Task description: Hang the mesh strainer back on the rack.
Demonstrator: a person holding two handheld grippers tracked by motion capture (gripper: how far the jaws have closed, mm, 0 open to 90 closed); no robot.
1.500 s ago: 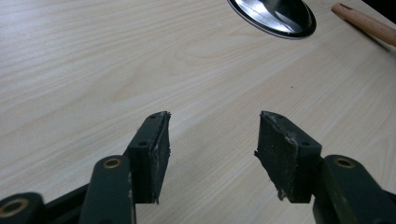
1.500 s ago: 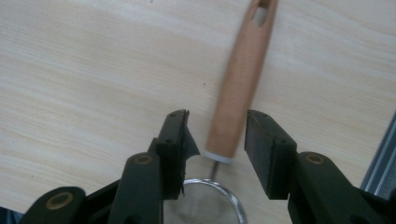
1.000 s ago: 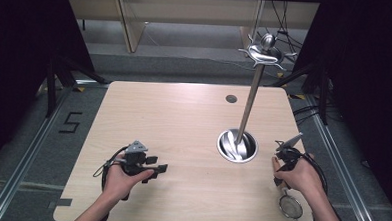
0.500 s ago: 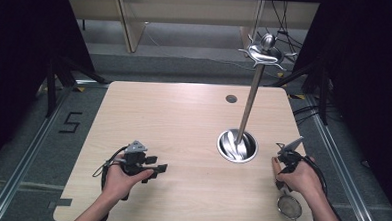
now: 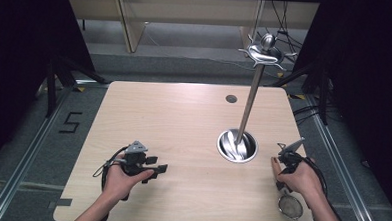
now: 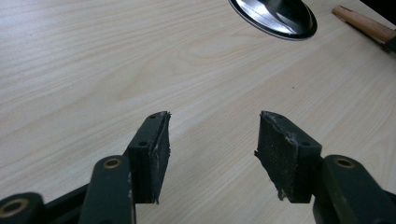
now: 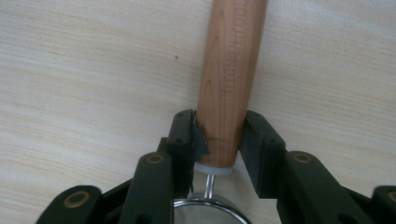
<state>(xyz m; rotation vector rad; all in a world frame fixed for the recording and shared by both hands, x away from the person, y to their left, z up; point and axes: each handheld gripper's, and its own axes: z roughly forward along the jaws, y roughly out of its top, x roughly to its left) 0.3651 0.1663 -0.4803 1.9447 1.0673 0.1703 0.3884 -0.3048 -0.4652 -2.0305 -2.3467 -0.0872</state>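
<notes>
A small mesh strainer (image 5: 290, 206) with a wooden handle (image 7: 229, 79) lies at the table's front right, beside the person's right wrist. My right gripper (image 7: 219, 133) has just been closing and its pads now press on both sides of the handle near the mesh end; in the high view it sits under the right hand (image 5: 281, 175). My left gripper (image 5: 159, 168) rests low over the front left of the table, open, with only bare wood between its jaws (image 6: 212, 135). The handle's far end (image 6: 364, 23) is also seen from the left gripper.
A metal stand has a round shiny base (image 5: 237, 145) on the table right of centre and a tall pole (image 5: 249, 103) topped with hooks (image 5: 265, 52). Its base (image 6: 275, 16) lies ahead of the left gripper. A cable hole (image 5: 231, 98) sits near the far edge.
The right gripper's jaws have narrowed onto the strainer's wooden handle. The right hand shifted slightly; the left hand and gripper stayed still.
</notes>
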